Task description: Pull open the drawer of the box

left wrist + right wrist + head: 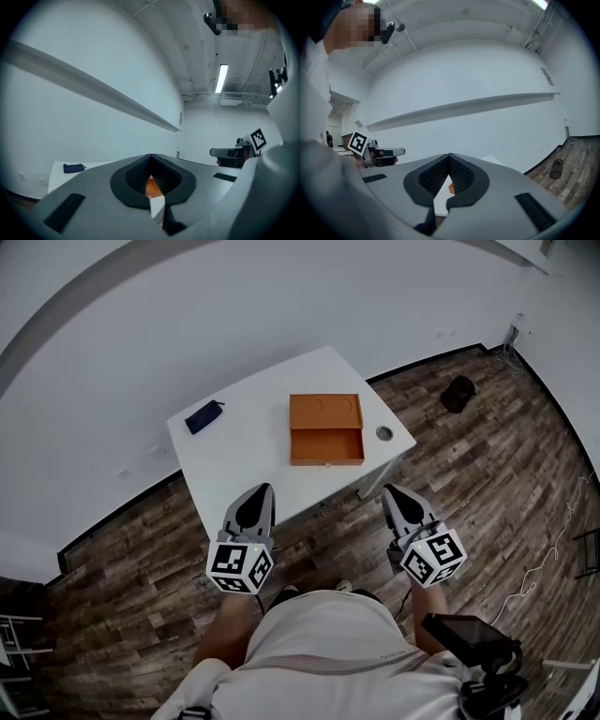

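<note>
White desk [234, 474] stands on a dark wood-plank floor [487, 493] by a white wall [234, 306] w/ a long grey ledge [93, 89] running across it. A dark blue pouch [203, 416] lies nr the desk's left corner, and a small grey round thing [384, 433], too small to ID, sits just inside the right corner. On the floor past that right corner, well apart from the desk, sits a black bin-like obj. [458, 393].
</note>
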Action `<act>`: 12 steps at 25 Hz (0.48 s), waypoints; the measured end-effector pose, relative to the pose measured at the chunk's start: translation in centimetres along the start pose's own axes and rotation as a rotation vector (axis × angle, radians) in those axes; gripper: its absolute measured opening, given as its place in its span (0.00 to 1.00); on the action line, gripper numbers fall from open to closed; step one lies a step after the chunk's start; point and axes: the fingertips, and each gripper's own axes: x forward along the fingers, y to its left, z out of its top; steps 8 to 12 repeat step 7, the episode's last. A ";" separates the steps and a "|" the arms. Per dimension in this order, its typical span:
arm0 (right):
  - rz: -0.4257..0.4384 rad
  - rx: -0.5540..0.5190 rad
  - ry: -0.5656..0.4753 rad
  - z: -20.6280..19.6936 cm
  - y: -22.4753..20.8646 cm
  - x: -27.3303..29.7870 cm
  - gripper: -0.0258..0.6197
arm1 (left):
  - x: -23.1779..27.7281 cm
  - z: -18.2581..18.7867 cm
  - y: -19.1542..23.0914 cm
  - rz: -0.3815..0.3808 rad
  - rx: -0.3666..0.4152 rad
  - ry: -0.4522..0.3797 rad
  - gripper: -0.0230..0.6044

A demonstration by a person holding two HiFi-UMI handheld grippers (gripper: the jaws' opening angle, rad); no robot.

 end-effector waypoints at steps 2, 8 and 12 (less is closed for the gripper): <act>0.000 -0.005 -0.001 0.1 -0.3 -0.3 0.04 | 0.3 0.0 -0.5 -0.007 0.000 0.001 0.05; -0.009 -0.013 -0.001 -0.1 -0.9 -1.7 0.04 | 0.8 -0.2 -2.2 -0.037 -0.021 0.015 0.05; -0.009 -0.013 -0.001 -0.1 -0.9 -1.7 0.04 | 0.8 -0.2 -2.2 -0.037 -0.021 0.015 0.05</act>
